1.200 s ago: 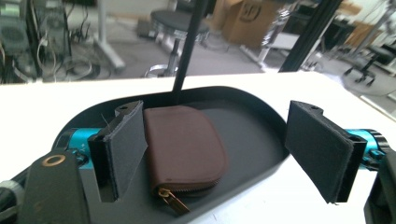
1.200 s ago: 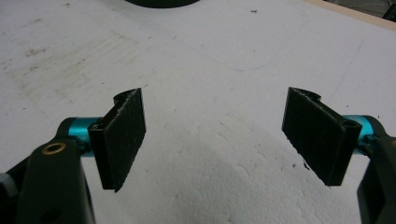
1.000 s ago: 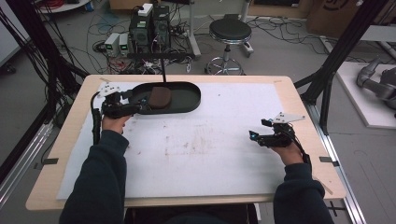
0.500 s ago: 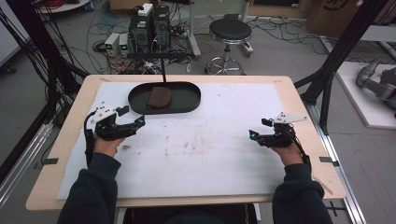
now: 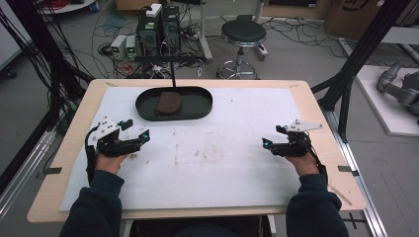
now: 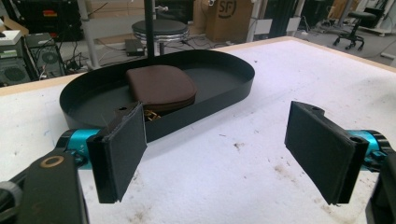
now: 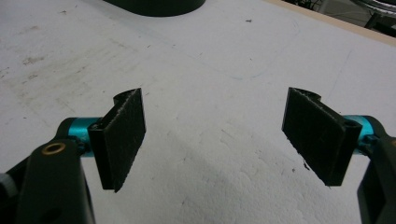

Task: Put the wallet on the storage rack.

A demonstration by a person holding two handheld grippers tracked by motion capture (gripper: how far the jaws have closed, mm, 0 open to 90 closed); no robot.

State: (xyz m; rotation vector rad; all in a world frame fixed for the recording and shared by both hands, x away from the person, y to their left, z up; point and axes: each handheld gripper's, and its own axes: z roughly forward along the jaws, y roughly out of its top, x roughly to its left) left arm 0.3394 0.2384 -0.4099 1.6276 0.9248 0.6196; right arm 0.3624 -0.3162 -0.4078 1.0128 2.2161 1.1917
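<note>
Brown pouch (image 5: 168, 103) lay flat in black oval tray (image 5: 197, 112) at 12 o'clock on tabletop (image 5: 323, 118), left of tray centre. Sat at 1 o'clock from left tool (image 5: 140, 138), apart from it, tray wall between. Left tool jaws spread wide, nothing held. Right tool (image 5: 269, 144) at 3 o'clock, jaws wide too, empty, well apart from tray. Open white mat (image 5: 222, 163) between both tools; tabletop edge just beside right hand (image 5: 302, 160). "SF" read on cardboard box (image 6: 227, 14) behind.

Dark navy sleeves (image 5: 96, 207); black tools, teal fittings.
</note>
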